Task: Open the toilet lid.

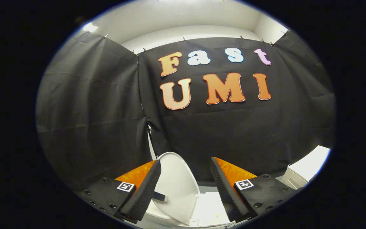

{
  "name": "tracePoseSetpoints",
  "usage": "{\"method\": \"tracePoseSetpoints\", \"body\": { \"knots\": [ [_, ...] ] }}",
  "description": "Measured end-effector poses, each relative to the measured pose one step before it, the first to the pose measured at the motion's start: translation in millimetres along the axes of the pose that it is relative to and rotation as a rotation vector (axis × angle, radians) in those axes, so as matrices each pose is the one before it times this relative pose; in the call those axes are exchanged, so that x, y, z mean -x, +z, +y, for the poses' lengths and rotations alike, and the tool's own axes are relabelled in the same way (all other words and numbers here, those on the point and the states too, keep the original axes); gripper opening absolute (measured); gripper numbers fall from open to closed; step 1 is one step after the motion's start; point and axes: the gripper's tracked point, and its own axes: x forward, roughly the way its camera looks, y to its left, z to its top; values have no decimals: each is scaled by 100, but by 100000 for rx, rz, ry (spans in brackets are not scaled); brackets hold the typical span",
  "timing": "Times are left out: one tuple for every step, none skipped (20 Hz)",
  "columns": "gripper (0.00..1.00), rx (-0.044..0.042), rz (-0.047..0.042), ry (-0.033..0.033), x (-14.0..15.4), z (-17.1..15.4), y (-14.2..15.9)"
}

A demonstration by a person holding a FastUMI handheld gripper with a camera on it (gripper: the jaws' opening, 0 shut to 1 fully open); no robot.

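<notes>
My gripper (184, 187) points at the booth's black cloth wall (91, 111), its two fingers standing well apart with nothing pressed between them. Each finger has a wedge shape, and the inner faces carry a ribbed, finely ridged pad (145, 187). On the flat outer block of each finger sits a small square marker (125, 186) with a black-and-white pattern.

Between the fingers, a little nearer the left one, stands the toilet lid (176, 184). It is smooth, glossy white plastic, a rounded oval that is raised up on its edge and leans back toward the cloth. The left pad lies just beside its edge; whether it touches I cannot tell. Below the lid, the white rim of the toilet (211, 213) shows flat and shiny between my fingertips.

Off beyond the right finger is a white boxy thing (300, 175) with squared corners. The cloth hangs in soft folds.
</notes>
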Motion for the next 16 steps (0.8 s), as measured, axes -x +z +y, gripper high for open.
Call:
{"method": "tracePoseSetpoints", "body": {
  "knots": [
    [99,310,-164,-1796,157,-1202,342],
    [99,617,-329,-1794,209,-1276,326],
    [99,851,-287,-1892,102,-1193,371],
    [99,969,-247,-1953,28,-1264,230],
    [99,927,-117,-1696,26,-1184,211],
    [99,794,12,-1420,-96,-1162,253],
    [99,921,-164,-1719,-100,-1150,477],
    [99,1160,-419,-1803,-106,-1293,380],
    [99,674,-497,-1183,-14,-1050,366],
    [99,677,-420,-836,-118,-1044,270],
    [99,858,73,-912,30,-922,219],
    [99,522,-61,-999,51,-1006,91],
    [99,-263,-558,-1037,198,-996,225],
    [99,-1096,-591,-1133,30,-991,205],
    [99,-1419,-569,-1309,118,-883,234],
    [99,-1127,-255,-1379,118,-928,112]
  ]
}}
